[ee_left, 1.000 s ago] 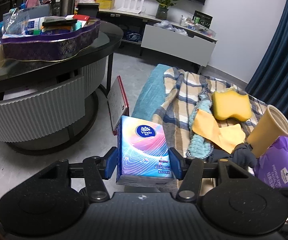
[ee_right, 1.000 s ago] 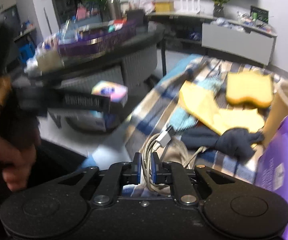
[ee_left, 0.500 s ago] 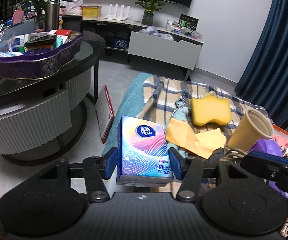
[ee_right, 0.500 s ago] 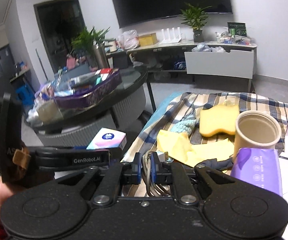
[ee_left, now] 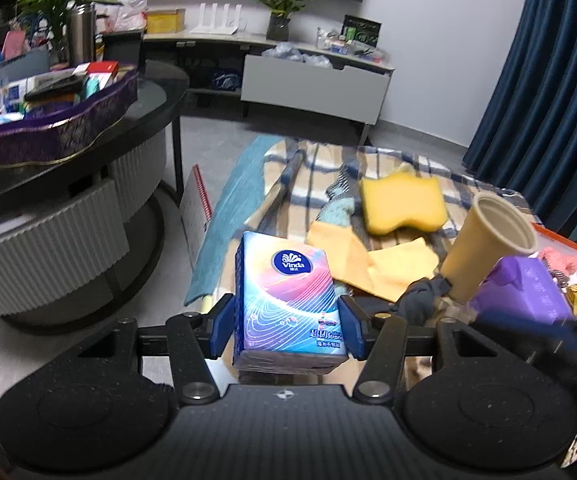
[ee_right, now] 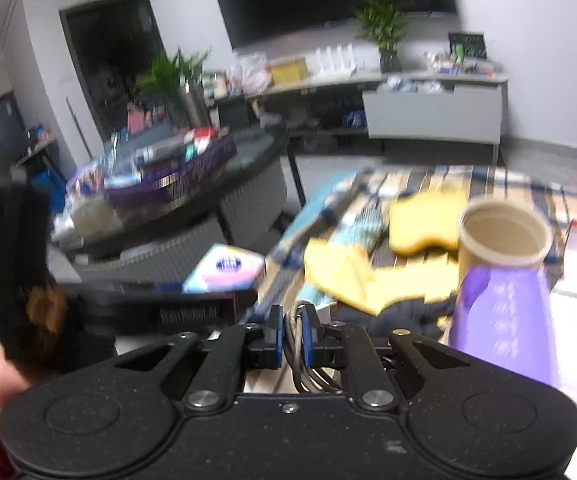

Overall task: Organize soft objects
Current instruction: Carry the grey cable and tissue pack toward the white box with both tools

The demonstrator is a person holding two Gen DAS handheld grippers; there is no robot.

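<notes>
My left gripper [ee_left: 286,330] is shut on a pink-and-blue Vinda tissue pack [ee_left: 288,304], held above the near edge of a plaid blanket [ee_left: 312,168]. The same tissue pack [ee_right: 224,270] shows blurred in the right wrist view. My right gripper [ee_right: 291,334] is shut on a coil of grey cable [ee_right: 297,344]. On the blanket lie a yellow sponge [ee_left: 402,200], yellow cloths [ee_left: 368,262], a teal knitted cloth [ee_left: 336,212], a dark sock [ee_left: 422,298] and a purple wipes pack [ee_left: 522,292]. A beige cup [ee_left: 484,240] stands between them.
A round dark table [ee_left: 68,160] with a purple tray [ee_left: 56,128] of clutter stands at left. A notebook [ee_left: 194,208] leans by the blanket. An orange-rimmed box [ee_left: 568,248] sits at right. A TV cabinet [ee_left: 312,80] and blue curtain [ee_left: 548,80] are behind.
Both grippers have lifted and shifted with their loads still held, so more of the room shows. The right gripper's black body now crosses the lower right of the left wrist view.
</notes>
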